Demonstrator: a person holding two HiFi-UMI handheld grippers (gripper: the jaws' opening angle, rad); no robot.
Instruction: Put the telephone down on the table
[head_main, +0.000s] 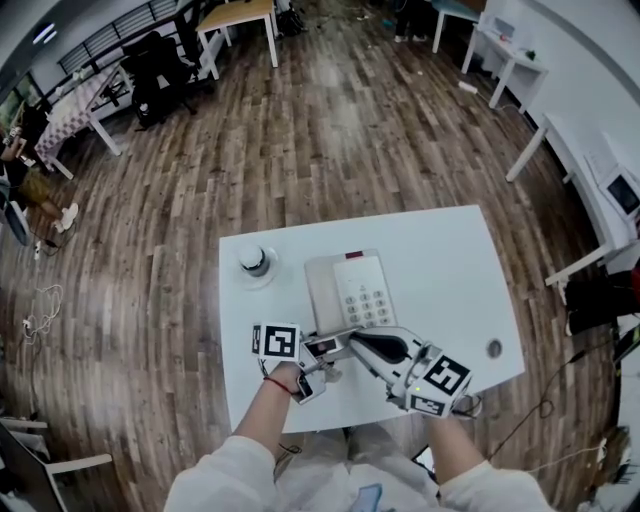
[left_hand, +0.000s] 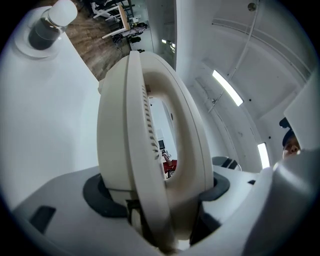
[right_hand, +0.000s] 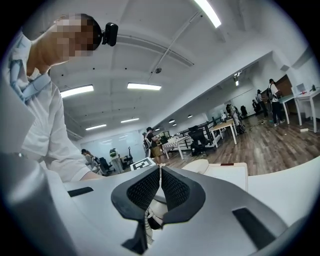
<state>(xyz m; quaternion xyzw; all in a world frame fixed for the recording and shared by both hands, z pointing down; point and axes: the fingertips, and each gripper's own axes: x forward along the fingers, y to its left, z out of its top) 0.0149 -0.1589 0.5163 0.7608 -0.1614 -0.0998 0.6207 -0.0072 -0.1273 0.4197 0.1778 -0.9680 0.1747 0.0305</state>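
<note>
A cream telephone (head_main: 358, 285) with a keypad and its handset on the cradle lies near the middle of the white table (head_main: 450, 260). My left gripper (head_main: 318, 348) is at its near edge. In the left gripper view the telephone (left_hand: 150, 125) stands edge-on between the dark pads, and the left gripper (left_hand: 160, 200) is shut on it. My right gripper (head_main: 347, 344) reaches in from the right, close beside the left one. Its pads (right_hand: 175, 189) meet, so the right gripper (right_hand: 160, 182) is shut. A white coiled piece shows under them; whether it is pinched I cannot tell. Beyond lies the telephone (right_hand: 220, 172).
A small grey cup with a white lid (head_main: 254, 261) stands on a saucer at the table's far left, also seen as the cup (left_hand: 47, 27). A small round disc (head_main: 494, 348) lies near the right front corner. Wooden floor and other desks surround the table.
</note>
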